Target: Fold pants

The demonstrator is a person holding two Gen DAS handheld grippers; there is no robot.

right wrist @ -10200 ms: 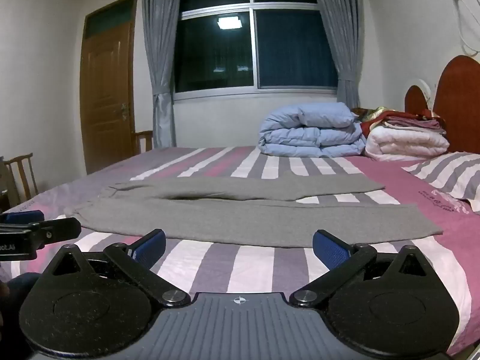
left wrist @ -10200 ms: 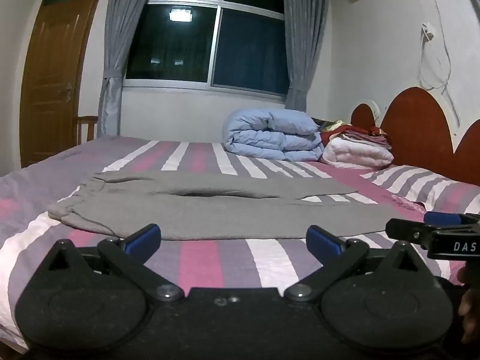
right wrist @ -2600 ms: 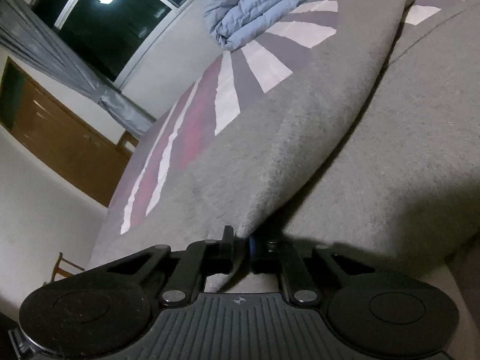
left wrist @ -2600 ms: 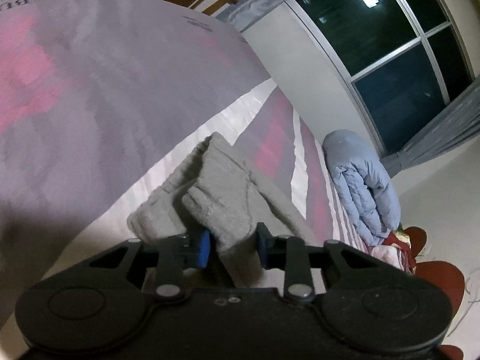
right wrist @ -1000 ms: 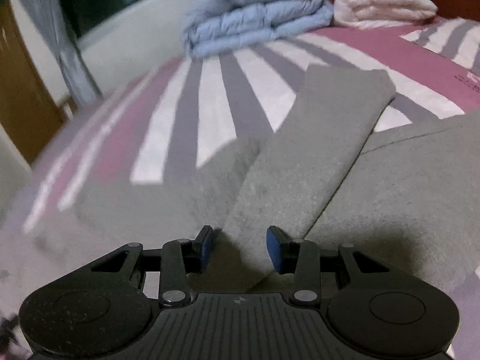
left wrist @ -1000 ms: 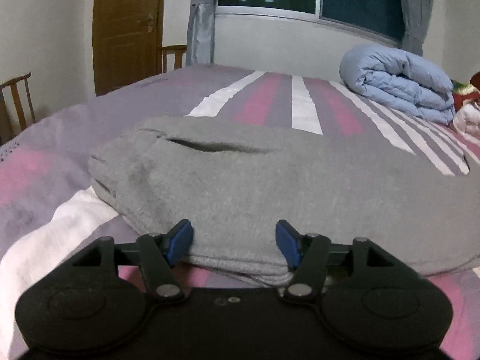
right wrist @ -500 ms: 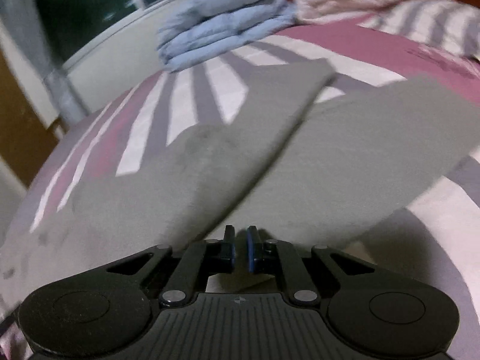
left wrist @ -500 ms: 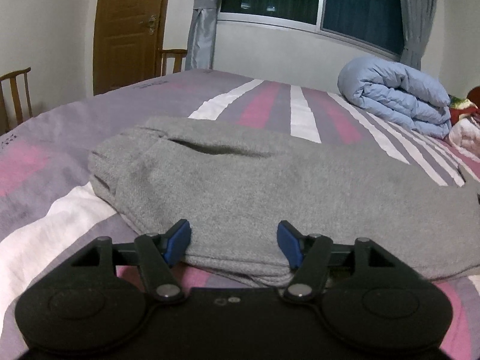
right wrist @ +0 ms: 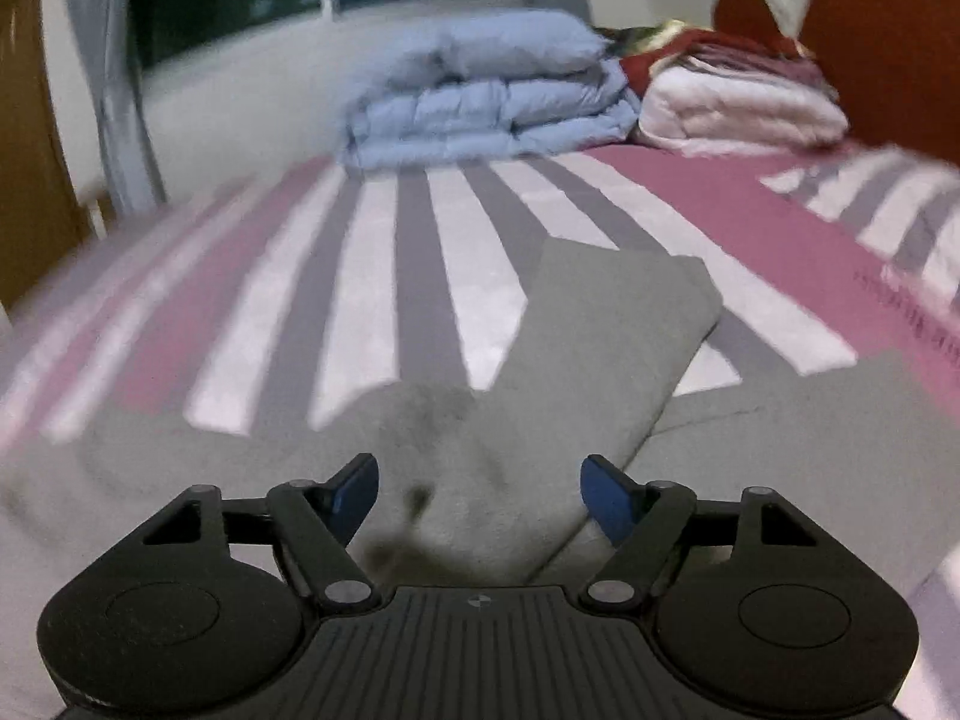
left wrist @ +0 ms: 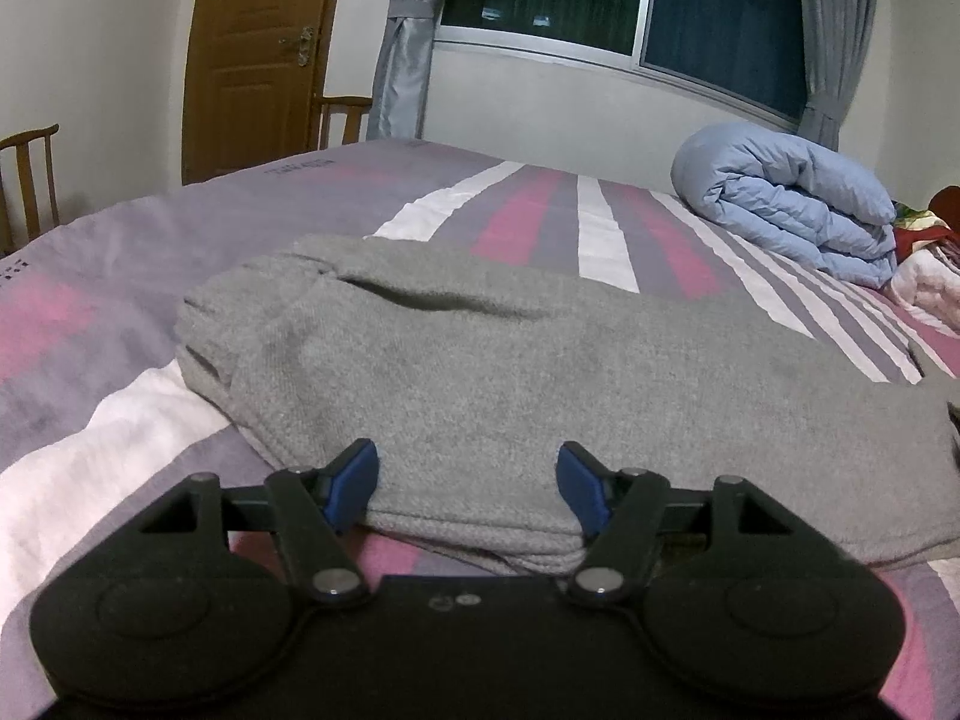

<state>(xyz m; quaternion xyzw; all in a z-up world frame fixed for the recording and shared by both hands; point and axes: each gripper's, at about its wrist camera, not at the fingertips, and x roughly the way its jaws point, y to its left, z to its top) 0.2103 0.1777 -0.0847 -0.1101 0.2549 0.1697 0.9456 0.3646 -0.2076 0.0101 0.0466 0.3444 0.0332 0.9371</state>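
Grey pants (left wrist: pixel 540 360) lie across the striped bed (left wrist: pixel 522 210), the waist end bunched at the left. My left gripper (left wrist: pixel 468 486) sits low at the pants' near folded edge. Its jaws are opening, and the fabric lies between the blue pads (left wrist: pixel 354 483) without being pinched. In the blurred right wrist view one grey leg (right wrist: pixel 606 330) lies angled over the rest of the pants (right wrist: pixel 810 420). My right gripper (right wrist: pixel 480 498) hovers just above that cloth. Its jaws are opening wide, and the cloth lies loose below them, unheld.
A rolled blue duvet (left wrist: pixel 792 204) and a white and red pile of blankets (right wrist: pixel 738 96) sit at the far side by the red headboard (right wrist: pixel 888 30). A wooden door (left wrist: pixel 258 48) and chairs (left wrist: pixel 30 180) stand left of the bed.
The right gripper, shut half a second ago, now stands wide open and has lifted a little off the grey leg. The left gripper stays put, its jaws slightly wider.
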